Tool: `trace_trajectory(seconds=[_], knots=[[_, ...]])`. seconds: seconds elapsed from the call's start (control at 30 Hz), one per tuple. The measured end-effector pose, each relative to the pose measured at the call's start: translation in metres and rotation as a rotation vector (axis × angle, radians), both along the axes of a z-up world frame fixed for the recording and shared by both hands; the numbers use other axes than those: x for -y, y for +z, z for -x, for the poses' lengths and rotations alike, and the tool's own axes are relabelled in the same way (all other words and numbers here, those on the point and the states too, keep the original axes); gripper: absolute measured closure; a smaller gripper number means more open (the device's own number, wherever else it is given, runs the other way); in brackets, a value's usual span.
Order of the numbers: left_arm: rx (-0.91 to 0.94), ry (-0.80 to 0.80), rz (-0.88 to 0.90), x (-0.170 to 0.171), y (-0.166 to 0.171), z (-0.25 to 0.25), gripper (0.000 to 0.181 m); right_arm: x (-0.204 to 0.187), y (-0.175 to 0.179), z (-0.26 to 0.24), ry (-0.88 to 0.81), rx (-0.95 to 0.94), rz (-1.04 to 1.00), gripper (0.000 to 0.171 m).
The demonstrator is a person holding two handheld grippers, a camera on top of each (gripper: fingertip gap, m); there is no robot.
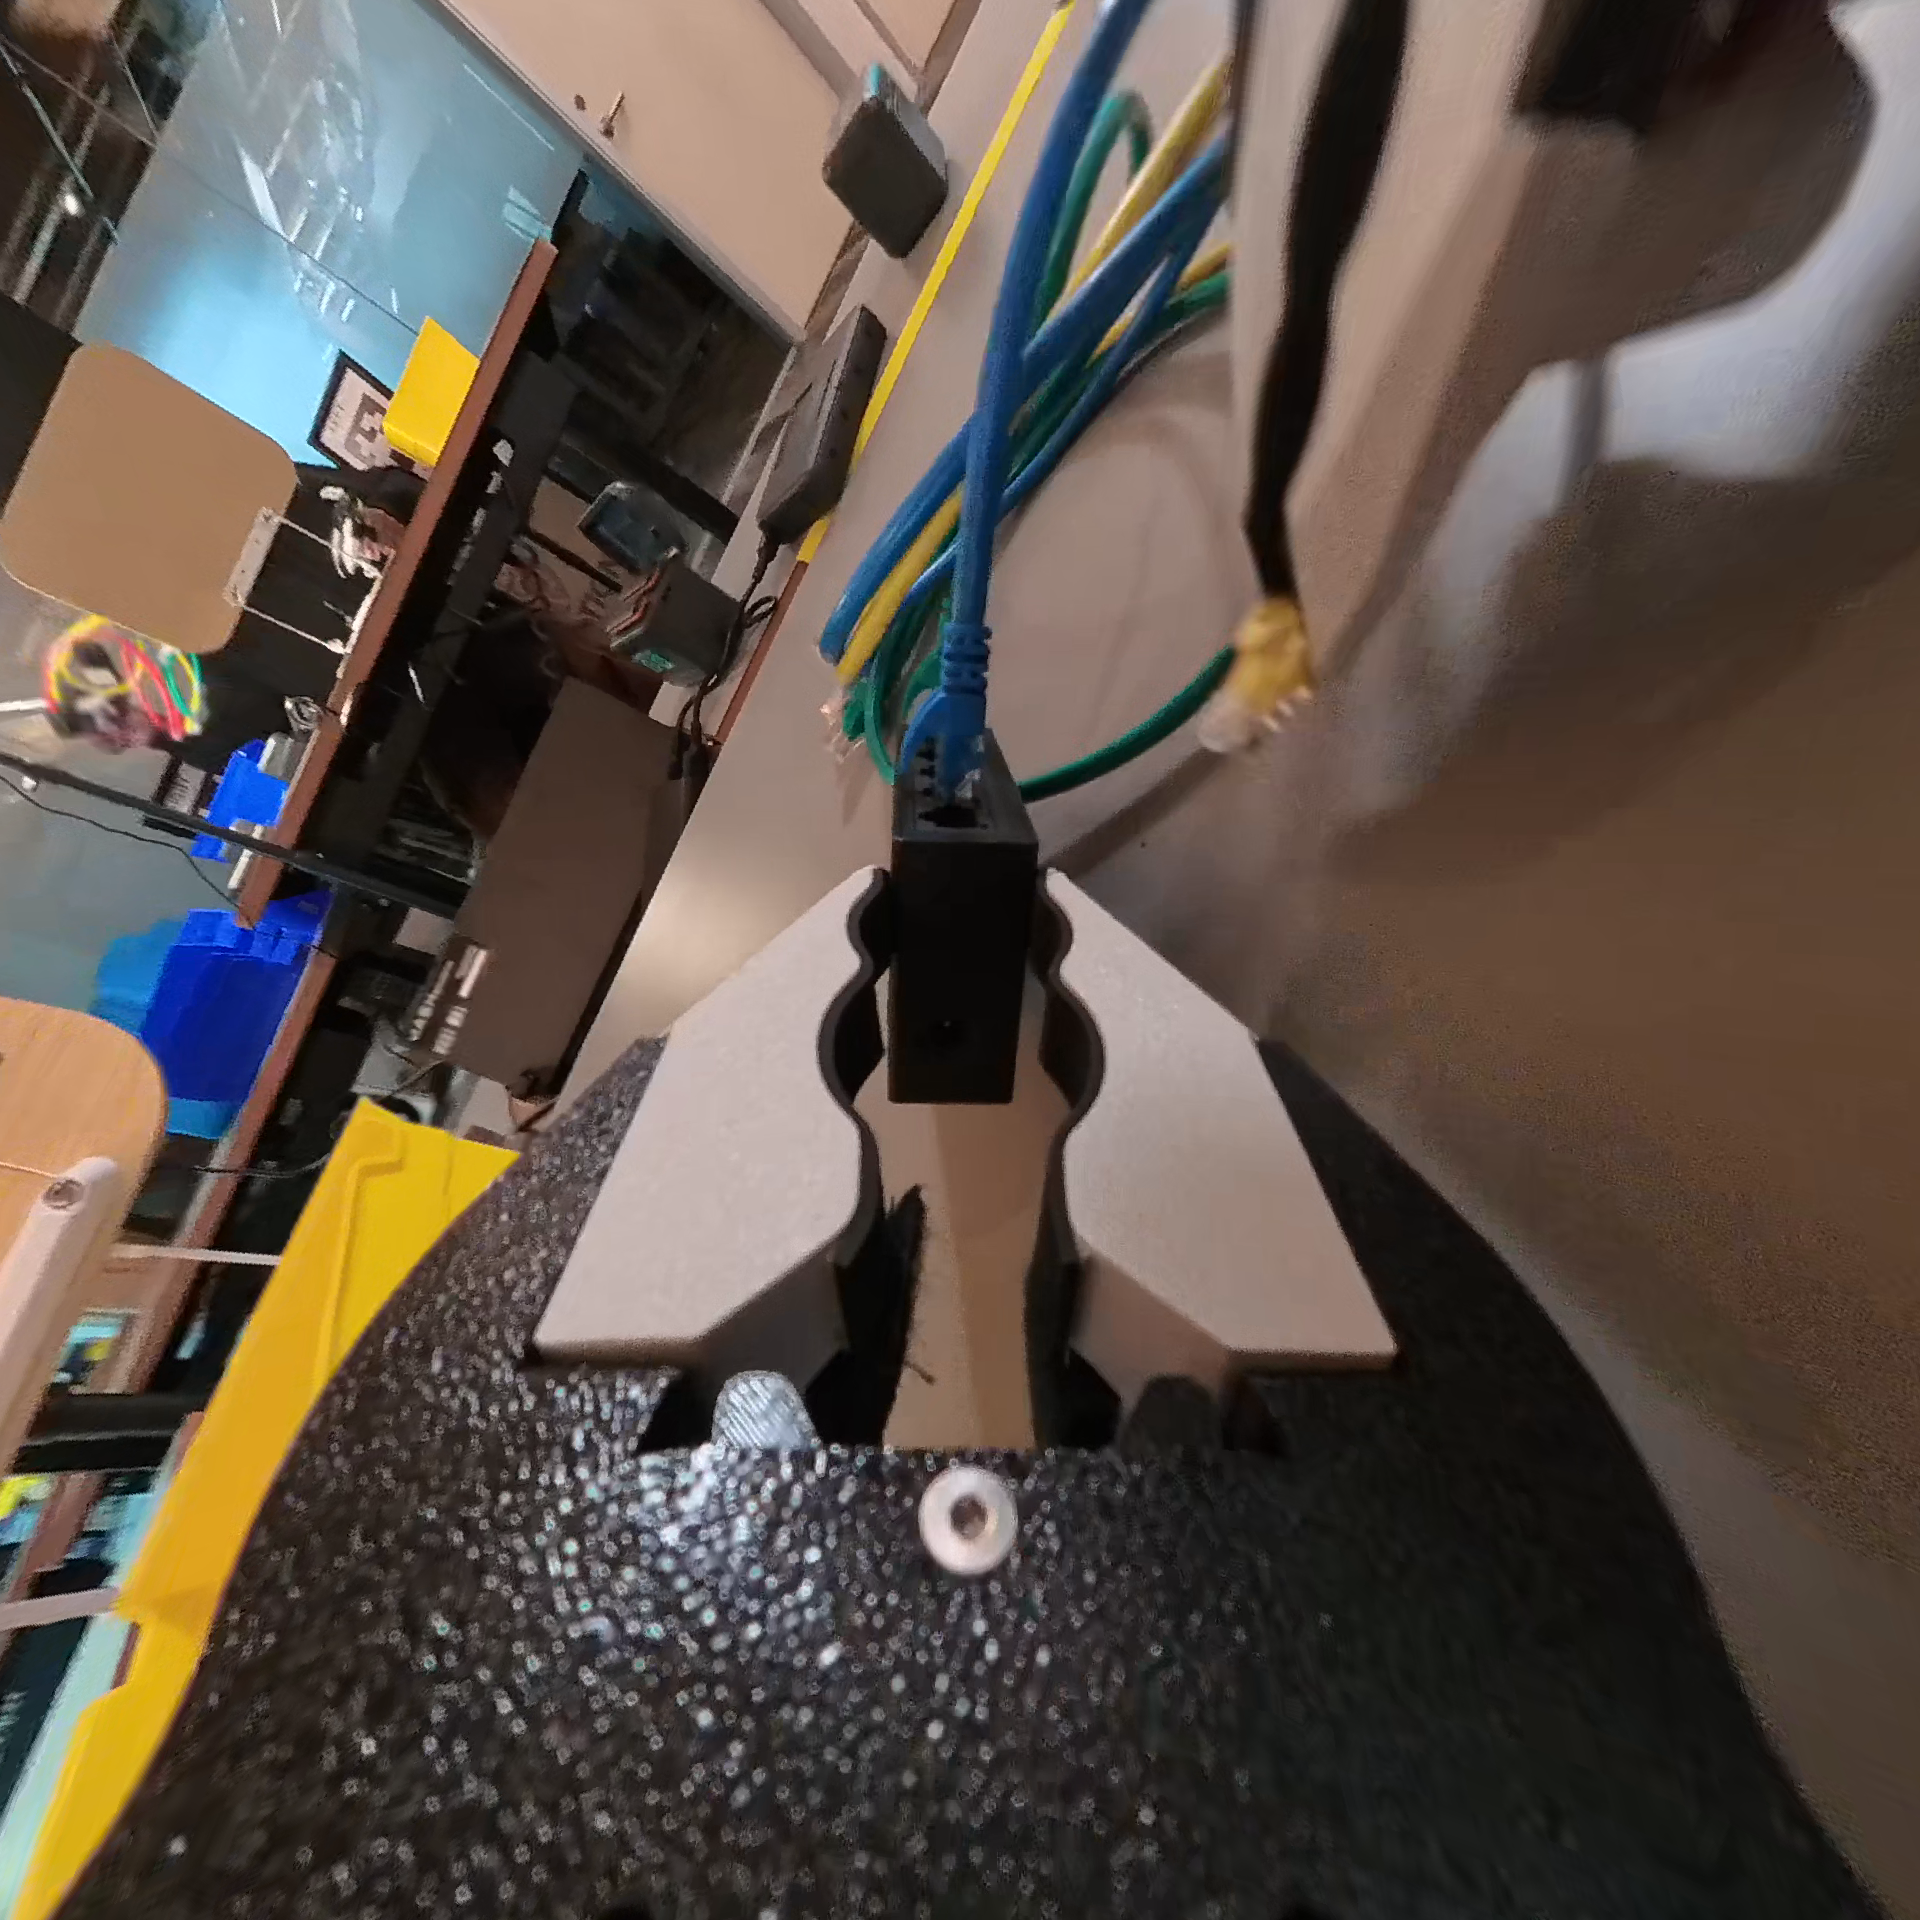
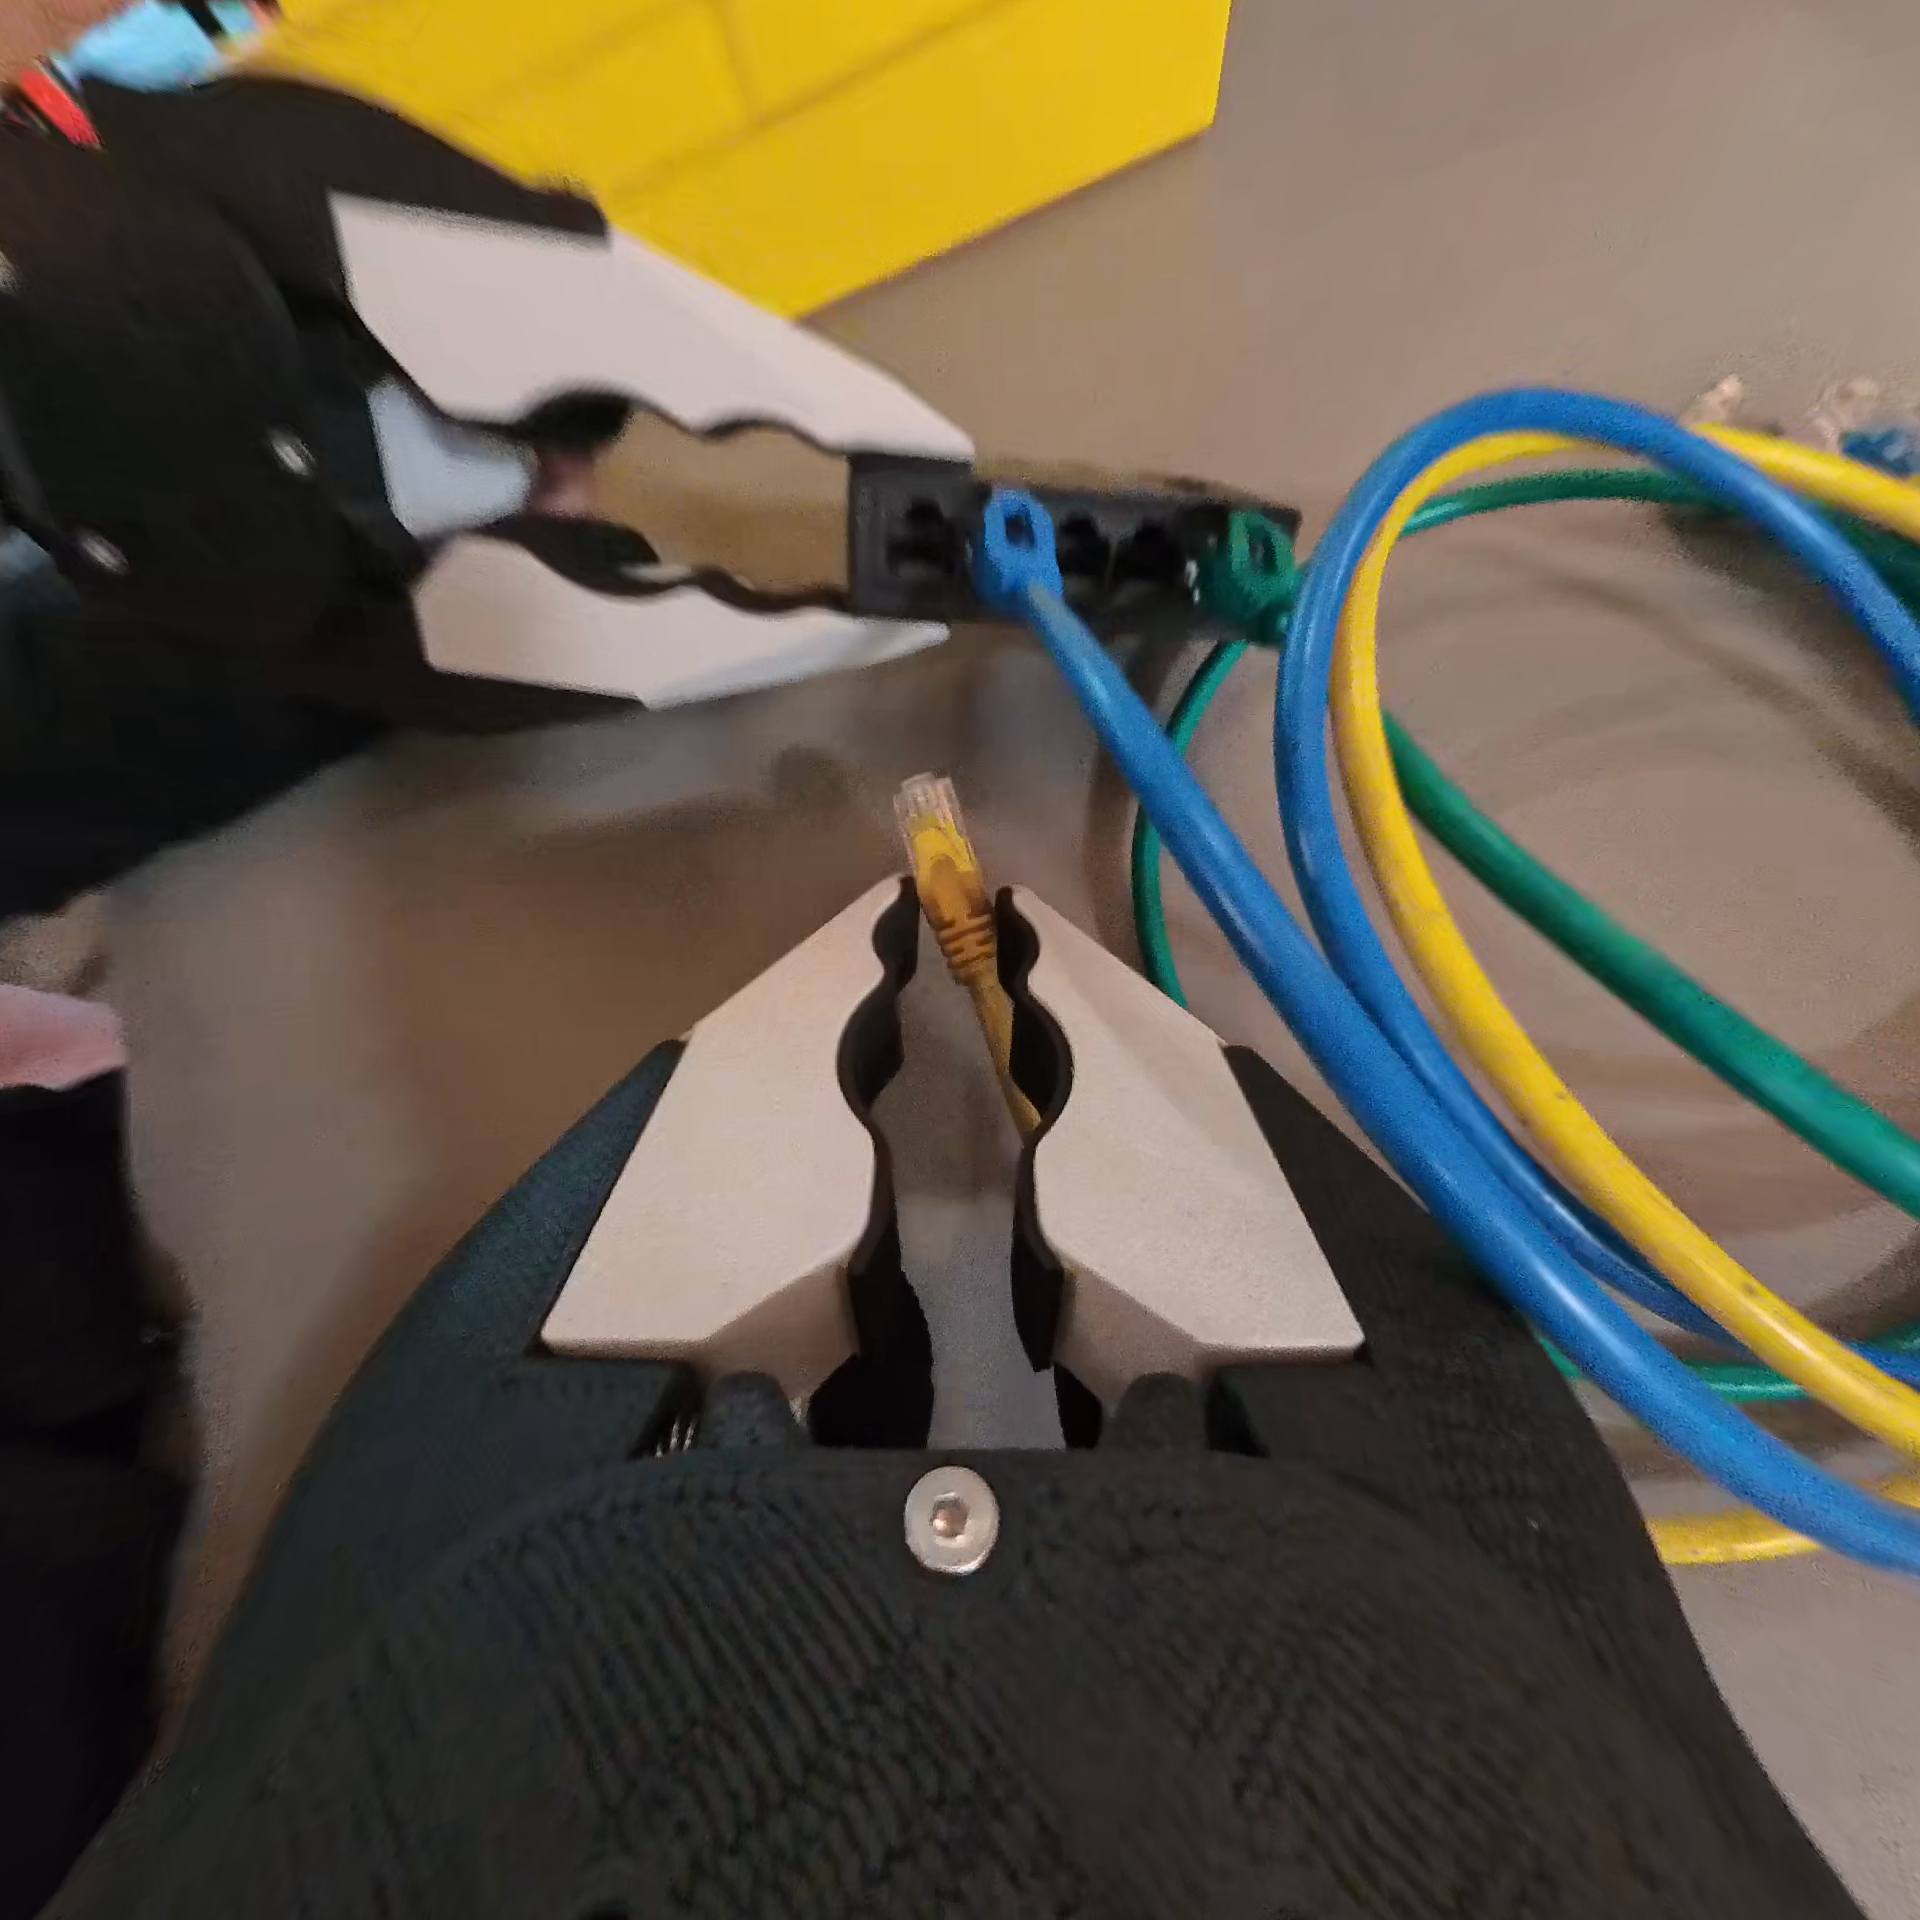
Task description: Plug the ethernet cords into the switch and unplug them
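Observation:
My left gripper [image 1: 961,883] is shut on the end of the black switch [image 1: 961,956]; it also shows in the right wrist view [image 2: 914,545], gripping the switch [image 2: 1101,540] at its left end. A blue cord plug [image 2: 1013,551] and a green cord plug [image 2: 1252,582] sit in the switch ports. In the left wrist view the blue plug [image 1: 956,717] stands in the switch. My right gripper [image 2: 956,894] is shut on a yellow cord plug [image 2: 940,862], held in front of and below the switch, apart from it. That yellow plug also shows in the left wrist view [image 1: 1257,675].
Loops of blue [image 2: 1340,935], yellow [image 2: 1455,987] and green [image 2: 1662,1018] cord lie on the grey table [image 2: 1558,260] to the right. A yellow box [image 2: 883,135] lies behind the switch. Shelves, blue bins [image 1: 208,997] and a chair [image 1: 135,499] stand beyond the table. My right fingertips sit around 7 cm from my left ones.

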State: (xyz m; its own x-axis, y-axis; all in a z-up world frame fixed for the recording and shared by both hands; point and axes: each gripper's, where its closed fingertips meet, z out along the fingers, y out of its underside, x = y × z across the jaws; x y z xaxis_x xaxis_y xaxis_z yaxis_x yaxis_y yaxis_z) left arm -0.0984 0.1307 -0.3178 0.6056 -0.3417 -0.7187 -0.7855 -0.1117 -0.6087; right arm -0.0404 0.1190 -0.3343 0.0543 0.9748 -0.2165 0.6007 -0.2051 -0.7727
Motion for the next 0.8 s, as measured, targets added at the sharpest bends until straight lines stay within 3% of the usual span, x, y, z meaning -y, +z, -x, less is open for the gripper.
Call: trace_trajectory(seconds=[0.13,0.3,0.8], knots=[[-0.123,0.007,-0.018,0.001,-0.003,-0.002,0.159,0.002,0.022,0.003,-0.045,-0.01,0.051,0.158],[-0.298,0.009,-0.038,0.001,-0.009,-0.005,0.159,0.0,0.022,0.009,-0.113,-0.006,0.095,0.158],[-0.334,-0.05,-0.07,0.004,-0.011,-0.014,0.159,0.002,0.01,0.016,-0.087,0.114,0.033,0.159]])
